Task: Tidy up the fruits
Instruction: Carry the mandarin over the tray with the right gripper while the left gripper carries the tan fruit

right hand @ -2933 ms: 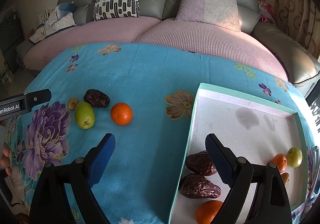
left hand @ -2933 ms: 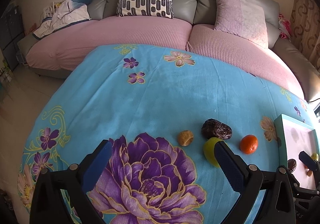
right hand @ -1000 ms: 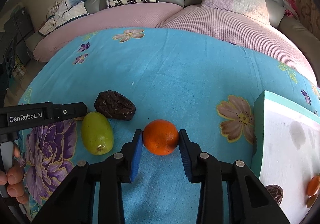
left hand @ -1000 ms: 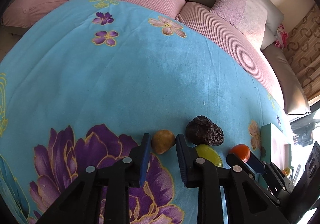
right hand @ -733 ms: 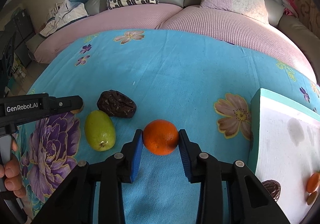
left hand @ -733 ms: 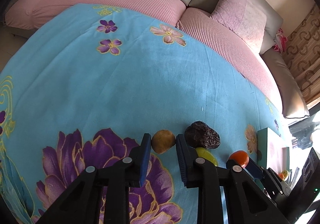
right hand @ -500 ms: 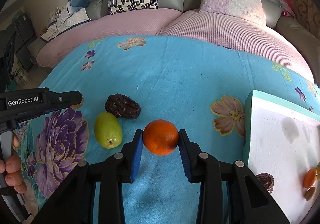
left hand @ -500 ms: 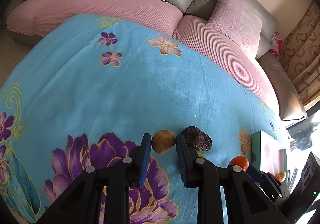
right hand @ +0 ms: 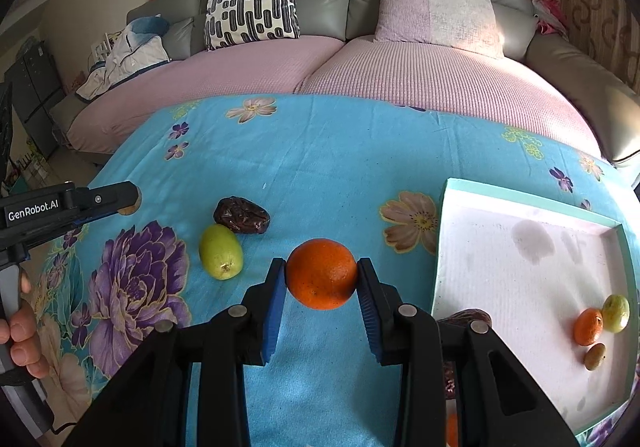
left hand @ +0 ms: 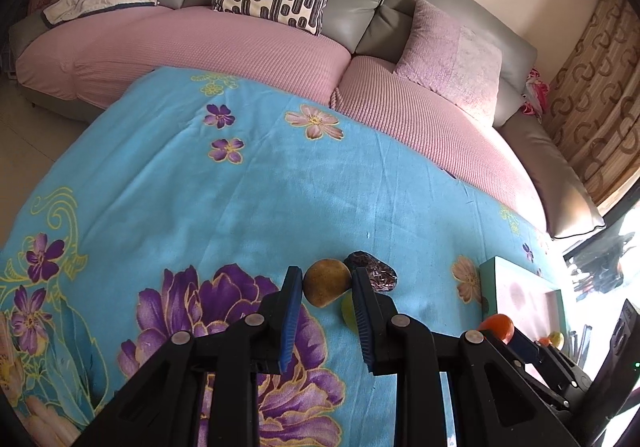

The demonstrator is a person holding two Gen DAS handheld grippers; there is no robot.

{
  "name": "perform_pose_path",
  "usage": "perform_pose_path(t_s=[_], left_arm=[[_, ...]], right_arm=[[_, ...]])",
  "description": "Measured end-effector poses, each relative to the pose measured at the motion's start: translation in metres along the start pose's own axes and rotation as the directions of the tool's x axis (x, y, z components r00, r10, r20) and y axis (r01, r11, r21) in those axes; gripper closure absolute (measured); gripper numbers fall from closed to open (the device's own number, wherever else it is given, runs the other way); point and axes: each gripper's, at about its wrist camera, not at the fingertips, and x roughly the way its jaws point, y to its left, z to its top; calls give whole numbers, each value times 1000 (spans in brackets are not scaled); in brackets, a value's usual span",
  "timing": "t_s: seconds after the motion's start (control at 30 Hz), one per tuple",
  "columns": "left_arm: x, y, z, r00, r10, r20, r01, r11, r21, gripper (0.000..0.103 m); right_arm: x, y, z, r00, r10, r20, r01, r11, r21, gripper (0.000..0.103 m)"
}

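Orange skin sits squarely between the blue pads of the right gripper (right hand: 321, 279), which is closed on the orange (right hand: 322, 274) across its widest part, a hold that should keep a round fruit from rolling out. It looks raised off the cloth, judging by how it stands clear of the blue cloth (right hand: 340, 167) beneath, though the height cannot be told. Just to its right is the near left corner of the tray (right hand: 446, 231), a pale-floored box with a teal rim; I judge the orange is meant to go over that rim. Inside, near the tray's right edge, a small orange fruit (right hand: 588, 326), a green one (right hand: 616, 312) and a small brown one (right hand: 595, 356) lie close together, and a dark date (right hand: 468, 317) shows at the near left corner behind the gripper's finger.

The left gripper (left hand: 326, 287) is likewise clamped, on a small brown fruit (left hand: 327, 281) held at the tips of its fingers. With each gripper carrying one piece, both can probably be delivered in a single trip.

Two pieces are left on the cloth, toward its left side beside the purple flower print (right hand: 136, 279): a green fruit (right hand: 221, 252) and, touching or nearly touching it on the far side, a wrinkled dark date (right hand: 241, 215). They seem to be next in line.

Beyond the cloth's far edge runs a sofa (right hand: 280, 79) with cushions.
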Motion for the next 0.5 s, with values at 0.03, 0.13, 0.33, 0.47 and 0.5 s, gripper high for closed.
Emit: perform_pose_path(t_s=[0.03,0.13,0.33,0.47,0.5], left_arm=[[-2,-3,-2,1000,-1,3,1,1000,9,76],[-8,-13,-6,1000,-12,8,12,999,42,76],[-19,-36,-12,999,-39,27,36,994,105,76],[-25,-47,-14,998,-60,34,55,990,131,76],[-26,-49,-15,997,-63,35,58,989,137,76]], right_arm=[[-4,-2,-1,1000,-2,2,2,1000,7,66],[-15,-10,-5,1000,-9,11,9,1000,22,66],[-40,-26,-17,999,-26,32,24,998,62,66],[-54,-39,-29,999,-33,34,29,994,105,66],[-58,-42,-32,999,-36,34,32,993,115,66]])
